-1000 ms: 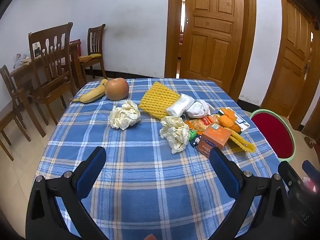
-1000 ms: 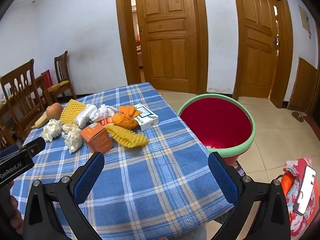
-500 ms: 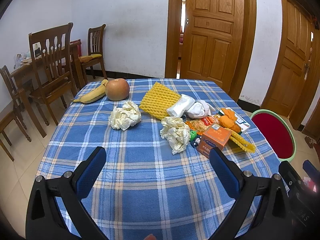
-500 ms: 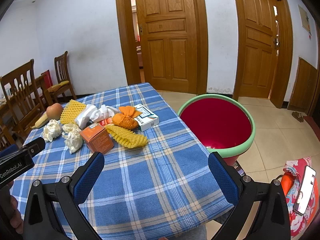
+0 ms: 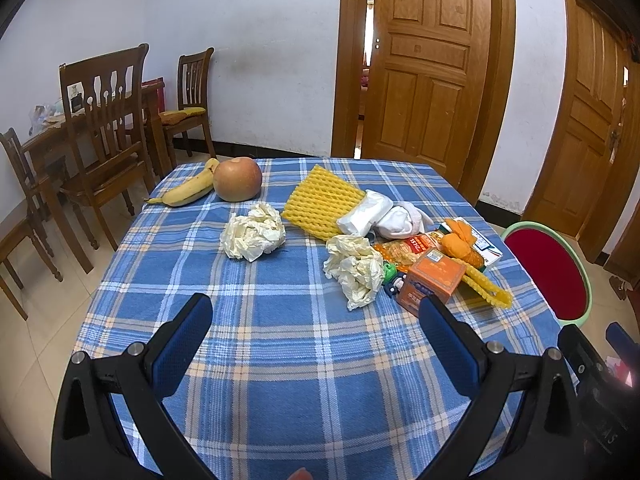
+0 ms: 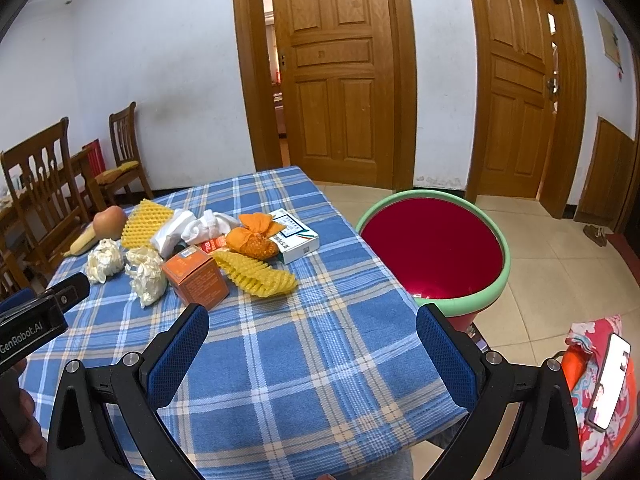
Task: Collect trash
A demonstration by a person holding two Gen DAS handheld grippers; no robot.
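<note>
Left wrist view: your left gripper (image 5: pixel 316 340) is released, its blue-padded fingers (image 5: pixel 182 344) spread wide above the near part of the blue plaid tablecloth (image 5: pixel 280 360), touching nothing. The trash lies across the middle and right of the table. A crumpled cream paper ball (image 5: pixel 253 232) sits left of centre; a second crumpled cream paper wad (image 5: pixel 354 266) lies to its right, nearer you. Behind them rests a yellow foam fruit net (image 5: pixel 320 206), touching a white plastic wrapper bundle (image 5: pixel 380 216). At the right, an orange cardboard box (image 5: pixel 432 284) stands just beside a yellow mesh sleeve (image 5: pixel 486 286). Between the wad and the box lies a small green-and-blue item, too small to identify. A yellow banana (image 5: pixel 184 192) and a reddish round apple (image 5: pixel 237 179) touch each other at the far left. The red bin with a green rim (image 5: pixel 548 272) stands off the table's right edge.

Right wrist view: your right gripper (image 6: pixel 312 350) is likewise released, empty, over the table's near right corner. The red bin (image 6: pixel 434 252) is right of the table, well apart from the fingers. An orange mesh bundle (image 6: pixel 252 240) leans against a white-and-green carton (image 6: pixel 298 240). Your left gripper's black body (image 6: pixel 36 320) enters at the left edge.
</note>
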